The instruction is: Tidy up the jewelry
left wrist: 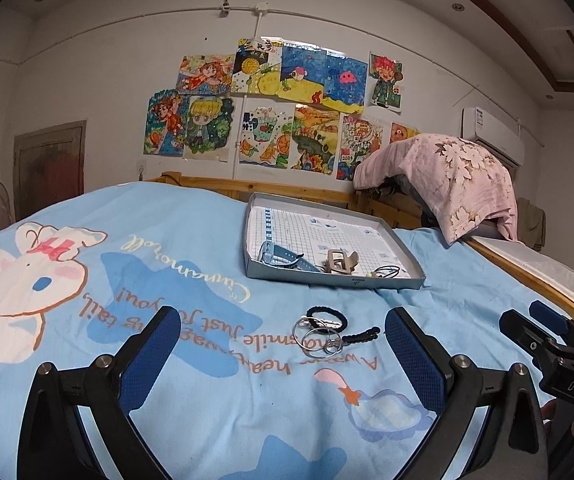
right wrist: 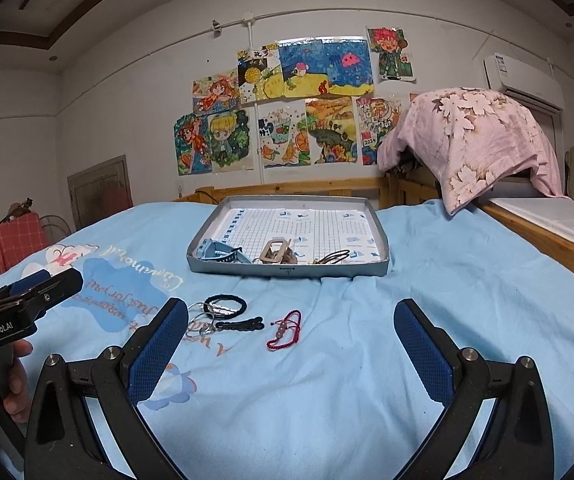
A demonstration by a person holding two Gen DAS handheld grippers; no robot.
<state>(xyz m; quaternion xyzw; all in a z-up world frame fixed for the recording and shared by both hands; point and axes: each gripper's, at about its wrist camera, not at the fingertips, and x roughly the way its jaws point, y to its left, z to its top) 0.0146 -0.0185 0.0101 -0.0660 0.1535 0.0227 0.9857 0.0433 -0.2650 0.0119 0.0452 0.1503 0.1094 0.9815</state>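
Note:
A grey tray (left wrist: 339, 277) (right wrist: 287, 270) lies on the blue bedsheet and holds a blue watch (left wrist: 277, 256) (right wrist: 219, 253), a beige hair claw (left wrist: 339, 261) (right wrist: 277, 251) and a thin black hair tie (left wrist: 389, 271) (right wrist: 333, 257). In front of it lie a black hair tie (left wrist: 327, 315) (right wrist: 225, 305), silver rings (left wrist: 313, 336) (right wrist: 199, 322), a black clip (left wrist: 361, 336) (right wrist: 239, 324) and a red cord bracelet (right wrist: 283, 330). My left gripper (left wrist: 283, 344) is open and empty before the rings. My right gripper (right wrist: 293, 340) is open and empty around the bracelet's area.
A wooden bed rail (right wrist: 543, 236) runs along the right side. A pink floral cloth (right wrist: 479, 140) drapes over the far right corner. The other gripper's body shows at the right edge of the left wrist view (left wrist: 555, 344) and at the left edge of the right wrist view (right wrist: 19, 308).

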